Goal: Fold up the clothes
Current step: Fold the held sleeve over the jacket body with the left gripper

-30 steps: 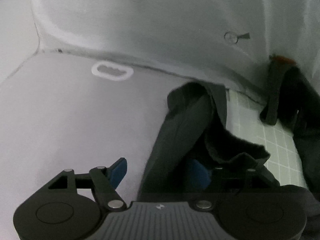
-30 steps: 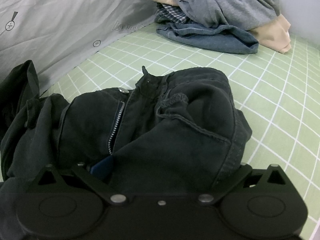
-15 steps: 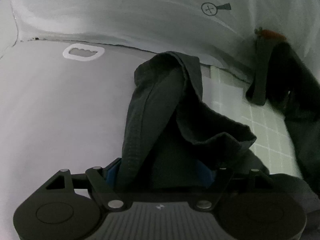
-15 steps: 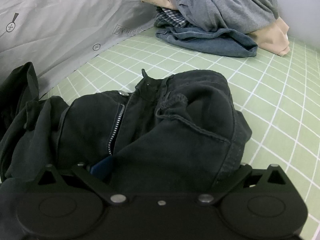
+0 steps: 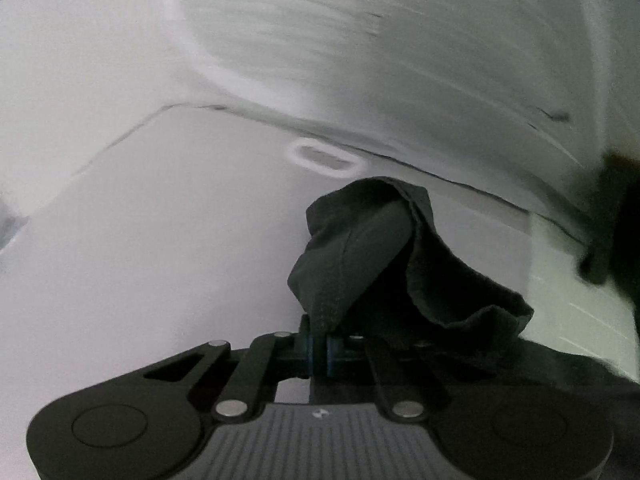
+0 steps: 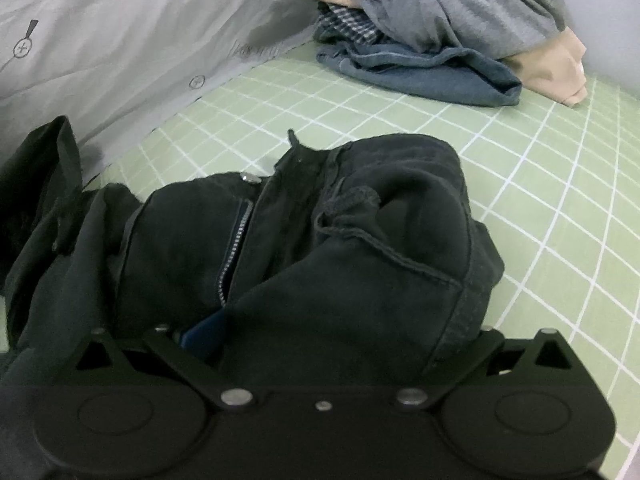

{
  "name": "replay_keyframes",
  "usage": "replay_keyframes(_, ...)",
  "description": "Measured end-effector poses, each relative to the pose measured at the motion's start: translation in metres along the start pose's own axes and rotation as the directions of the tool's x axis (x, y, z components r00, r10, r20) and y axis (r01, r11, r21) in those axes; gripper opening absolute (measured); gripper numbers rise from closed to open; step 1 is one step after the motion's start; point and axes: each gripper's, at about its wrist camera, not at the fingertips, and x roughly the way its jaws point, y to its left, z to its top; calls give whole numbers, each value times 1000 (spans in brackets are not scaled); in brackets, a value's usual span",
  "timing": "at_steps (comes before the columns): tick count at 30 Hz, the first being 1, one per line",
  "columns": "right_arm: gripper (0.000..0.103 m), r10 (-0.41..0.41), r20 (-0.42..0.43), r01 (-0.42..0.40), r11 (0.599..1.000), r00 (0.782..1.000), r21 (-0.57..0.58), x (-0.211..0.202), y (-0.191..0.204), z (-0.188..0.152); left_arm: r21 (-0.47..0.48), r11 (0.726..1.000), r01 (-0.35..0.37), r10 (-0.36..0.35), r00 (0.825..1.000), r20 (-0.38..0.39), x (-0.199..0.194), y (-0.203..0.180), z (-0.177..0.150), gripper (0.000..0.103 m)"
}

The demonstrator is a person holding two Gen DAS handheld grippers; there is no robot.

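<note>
Both tools tilted downward, gripping black trousers [image 6: 328, 248].

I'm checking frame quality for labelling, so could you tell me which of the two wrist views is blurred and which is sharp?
Left wrist view: motion-smeared background and washed-out light, though the left gripper and its pinched black trousers stay fairly crisp. Right wrist view: sharp and evenly lit, with fisheye bending of the green checked sheet.
</note>
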Motion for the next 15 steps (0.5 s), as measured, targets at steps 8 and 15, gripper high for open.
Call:
replay_keyframes(8, 103, 75, -62, -79, 994, 995, -73, -18, 5, -15, -132, 976, -175, 171, 984, -42, -37, 96, -48, 7)
replay_keyframes(15, 103, 114, -73, -124, 981, 991, -150, -32, 7, -30, -202, 950, -238, 203, 963, -177, -37, 150, -102, 19)
